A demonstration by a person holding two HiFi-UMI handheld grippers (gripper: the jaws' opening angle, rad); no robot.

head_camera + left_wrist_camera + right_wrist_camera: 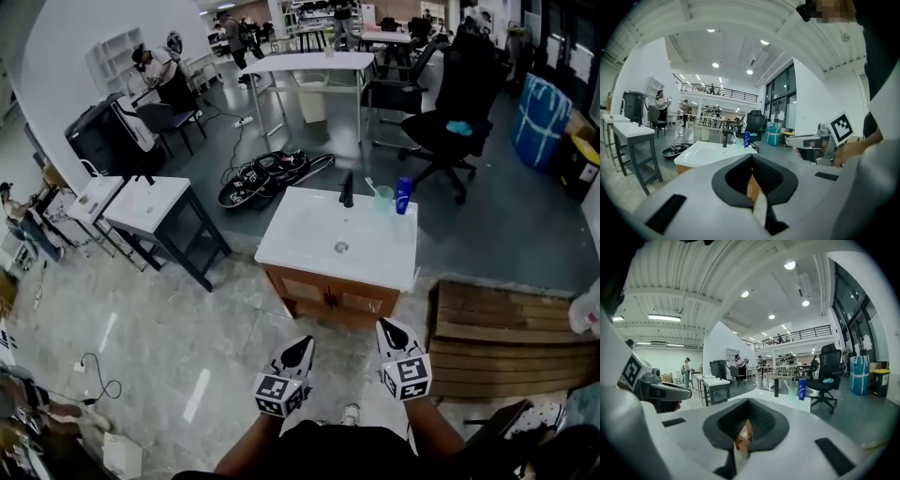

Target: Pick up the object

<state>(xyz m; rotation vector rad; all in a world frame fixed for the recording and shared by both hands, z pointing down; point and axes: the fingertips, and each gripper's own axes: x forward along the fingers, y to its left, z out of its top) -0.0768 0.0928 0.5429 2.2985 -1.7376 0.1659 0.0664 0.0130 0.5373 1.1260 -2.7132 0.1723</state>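
Both clenched, empty: left gripper (303, 345), right gripper (387, 327), short of white sink countertop (309, 234); likely target, small blue bottle (403, 195), at far right corner; shut jaws could topple it onto translucent plastic cup (383, 199)

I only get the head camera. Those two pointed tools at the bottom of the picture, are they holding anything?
Observer: No. The left gripper has its jaws together with nothing between them.
Operator: And the other one?
Observer: The right gripper is shut and empty too.
Operator: All I see is floor. What's higher up?
Observer: A railed balcony runs along the far wall.
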